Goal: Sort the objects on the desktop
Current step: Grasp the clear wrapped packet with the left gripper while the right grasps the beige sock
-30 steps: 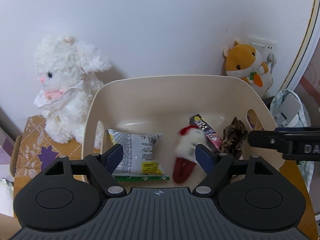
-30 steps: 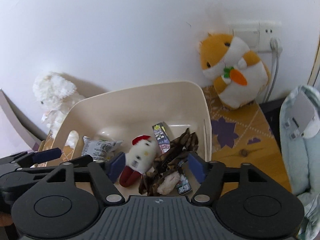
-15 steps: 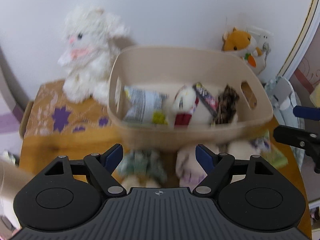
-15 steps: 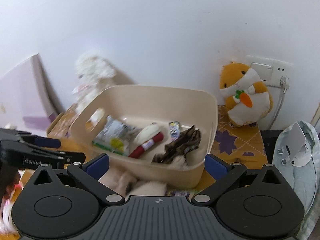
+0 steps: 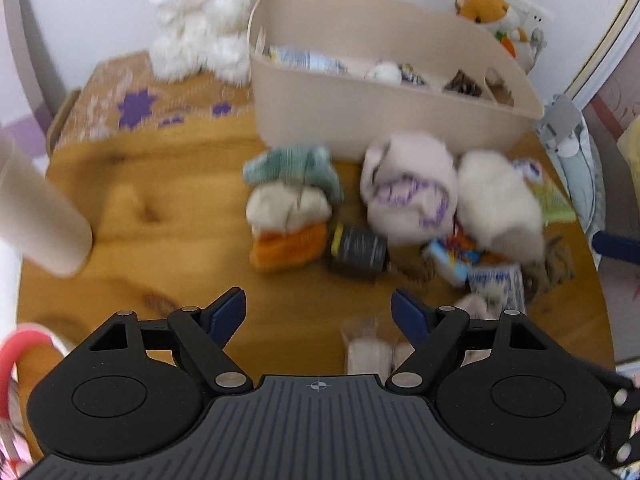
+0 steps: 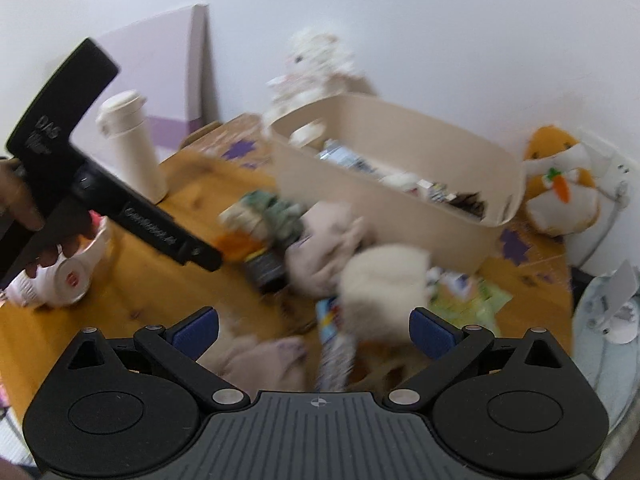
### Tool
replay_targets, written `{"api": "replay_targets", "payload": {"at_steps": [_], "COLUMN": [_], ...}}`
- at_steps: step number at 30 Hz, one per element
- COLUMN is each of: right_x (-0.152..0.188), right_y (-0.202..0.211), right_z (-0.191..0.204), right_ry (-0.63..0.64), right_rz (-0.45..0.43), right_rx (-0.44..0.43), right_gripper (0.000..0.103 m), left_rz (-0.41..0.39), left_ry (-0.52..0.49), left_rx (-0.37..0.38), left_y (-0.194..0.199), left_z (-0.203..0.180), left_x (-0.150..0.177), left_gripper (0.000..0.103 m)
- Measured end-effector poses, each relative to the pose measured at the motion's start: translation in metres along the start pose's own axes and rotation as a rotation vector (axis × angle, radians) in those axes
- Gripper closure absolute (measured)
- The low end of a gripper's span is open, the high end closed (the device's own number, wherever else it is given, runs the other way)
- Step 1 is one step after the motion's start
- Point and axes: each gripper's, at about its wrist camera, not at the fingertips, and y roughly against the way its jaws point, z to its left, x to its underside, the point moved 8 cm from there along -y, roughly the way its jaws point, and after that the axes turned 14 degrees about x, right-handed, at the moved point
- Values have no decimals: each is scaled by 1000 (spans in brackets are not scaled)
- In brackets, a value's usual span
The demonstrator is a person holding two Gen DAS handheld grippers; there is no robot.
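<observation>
Clutter waits on the wooden table point(image 5: 168, 200) in front of a beige bin point(image 5: 360, 108), both views blurred. Nearest, the left gripper point(image 5: 318, 308) hangs with jaws spread wide and nothing between them; the right gripper point(image 6: 314, 322) is likewise released above the pile, empty.

Just past the left jaws lies a dark jar point(image 5: 358, 246), on its side, long axis running roughly left to right, yellow-rimmed end toward an orange-and-cream sock bundle point(image 5: 288, 226) that it touches. The jar looks rigid and likely to roll; a grip across its round body, mid-length, seems safest. The bundle, and a green one point(image 5: 296, 164) behind it, look soft and light, compressible anywhere, best pinched through the thick middle.

To the right sit a pale cloth ball with purple print point(image 5: 408, 188) and a fluffy white ball point(image 5: 500, 204), touching each other, neither with a clear long axis. Both should squash under the jaws, so a deep bite would likely hold better than a fingertip pinch. Crinkly snack packets point(image 5: 480, 268) poke out beneath, thin and probably slippery; an edge grip would suit.

Farther back, the bin already holds a few items. A white plush rabbit point(image 5: 204, 12) and an orange hamster point(image 5: 492, 12) flank it against the wall.
</observation>
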Motion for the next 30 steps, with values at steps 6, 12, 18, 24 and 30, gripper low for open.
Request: {"api": "replay_targets", "payload": {"at_steps": [6, 12, 18, 24, 30], "right_x": [18, 32, 46, 52, 56], "right_y": [-4, -19, -38, -51, -57], "right_z": [29, 53, 61, 61, 61], "right_ry": [76, 212, 286, 288, 273], "right_rz": [33, 71, 120, 153, 168], "right_rx": [-59, -70, -44, -33, -35], "right_gripper": [0, 0, 7, 15, 33], "left_rz": [69, 134, 231, 255, 228], "left_ry": [2, -23, -96, -140, -217], "left_rx": [9, 9, -7, -14, -31], "left_y": [-7, -15, -35, -51, -56], "left_z": [-1, -2, -7, -11, -15], "left_x": [33, 59, 78, 84, 83], "left_gripper": [22, 22, 22, 22, 23]}}
